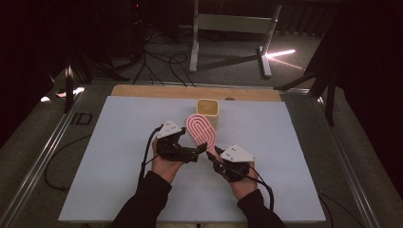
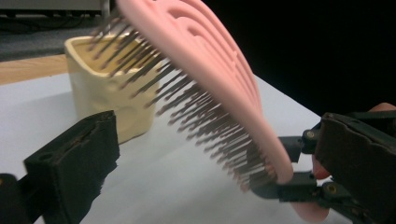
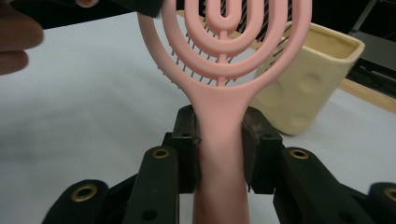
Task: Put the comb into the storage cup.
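The right gripper (image 3: 219, 140) clamps the pink brush (image 1: 201, 129) by its handle, holding it tilted above the mat, head toward the yellow cup (image 1: 207, 108) — likely its destination — while the left gripper (image 1: 197, 151) hovers beside the brush, jaws apart, holding nothing.

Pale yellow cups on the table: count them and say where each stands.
1. The pale yellow dimpled cup stands upright at the far middle of the white sheet, just beyond the head of the pink vented plastic hairbrush.
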The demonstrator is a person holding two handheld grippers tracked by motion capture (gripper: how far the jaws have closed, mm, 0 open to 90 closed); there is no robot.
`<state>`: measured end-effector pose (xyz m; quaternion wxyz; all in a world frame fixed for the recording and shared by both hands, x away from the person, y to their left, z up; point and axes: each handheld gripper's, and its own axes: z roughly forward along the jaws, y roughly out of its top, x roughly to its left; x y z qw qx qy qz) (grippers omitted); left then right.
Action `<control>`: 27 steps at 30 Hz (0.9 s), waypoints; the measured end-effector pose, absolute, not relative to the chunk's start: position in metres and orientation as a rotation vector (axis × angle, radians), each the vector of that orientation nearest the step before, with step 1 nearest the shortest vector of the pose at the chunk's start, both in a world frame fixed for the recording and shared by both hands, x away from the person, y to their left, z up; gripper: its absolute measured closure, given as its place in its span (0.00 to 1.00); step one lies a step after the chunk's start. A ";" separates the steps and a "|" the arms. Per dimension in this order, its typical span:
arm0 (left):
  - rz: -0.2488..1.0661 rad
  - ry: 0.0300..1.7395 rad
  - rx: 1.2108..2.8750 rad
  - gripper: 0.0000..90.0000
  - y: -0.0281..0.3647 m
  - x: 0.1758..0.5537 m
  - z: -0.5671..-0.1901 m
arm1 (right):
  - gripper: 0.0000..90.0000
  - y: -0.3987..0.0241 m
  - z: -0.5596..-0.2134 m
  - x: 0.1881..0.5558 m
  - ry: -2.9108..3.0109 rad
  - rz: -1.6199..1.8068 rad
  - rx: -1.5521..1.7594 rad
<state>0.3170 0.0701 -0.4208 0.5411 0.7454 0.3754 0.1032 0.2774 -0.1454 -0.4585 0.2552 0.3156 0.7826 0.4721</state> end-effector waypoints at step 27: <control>0.136 0.928 1.718 0.66 0.052 0.320 -0.426 | 0.78 -0.140 -0.465 0.276 2.137 1.278 0.868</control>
